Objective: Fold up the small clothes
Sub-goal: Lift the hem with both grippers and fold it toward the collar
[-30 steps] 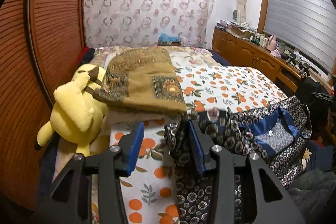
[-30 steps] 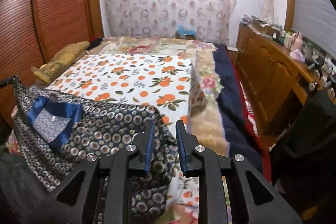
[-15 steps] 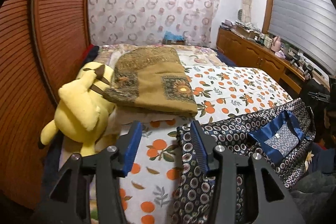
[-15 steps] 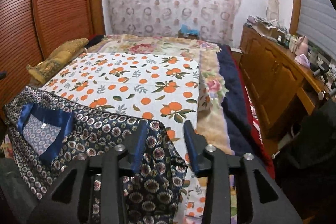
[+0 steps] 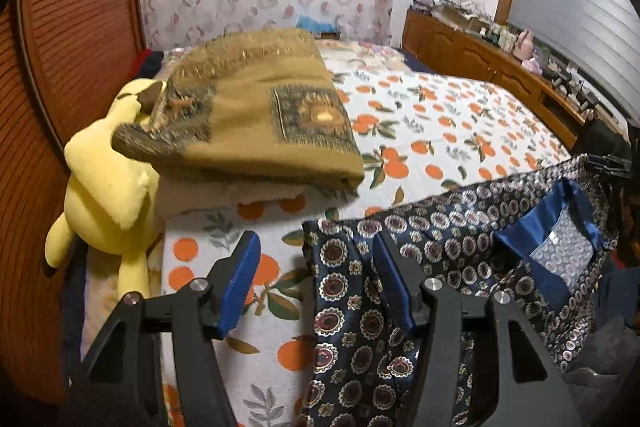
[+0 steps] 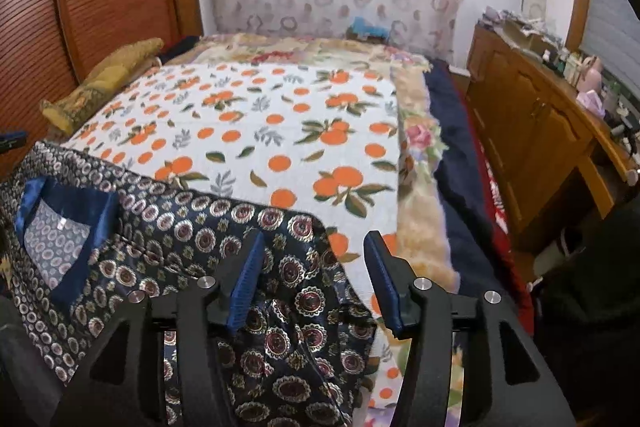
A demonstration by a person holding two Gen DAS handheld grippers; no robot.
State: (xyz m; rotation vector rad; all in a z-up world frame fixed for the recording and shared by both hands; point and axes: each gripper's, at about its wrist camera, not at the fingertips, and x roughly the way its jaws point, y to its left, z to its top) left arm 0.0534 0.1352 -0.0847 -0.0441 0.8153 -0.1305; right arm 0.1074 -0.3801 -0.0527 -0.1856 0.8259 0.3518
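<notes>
We have just let go: the left tool [image 5: 316, 281] and right tool [image 6: 314, 277] have been spreading apart, leaving the patterned garment [image 6: 224, 251] lying on the bed [image 6: 256, 131], ready for folding.

Both wrist cameras look down and forward from close above the near edge of the bed [image 5: 460, 115], the left one over its left corner beside the yellow plush toy [image 5: 104, 187], the right one over its right side, sharing the patterned garment [image 6: 192, 235] and orange-print sheet [image 6: 256, 131].
</notes>
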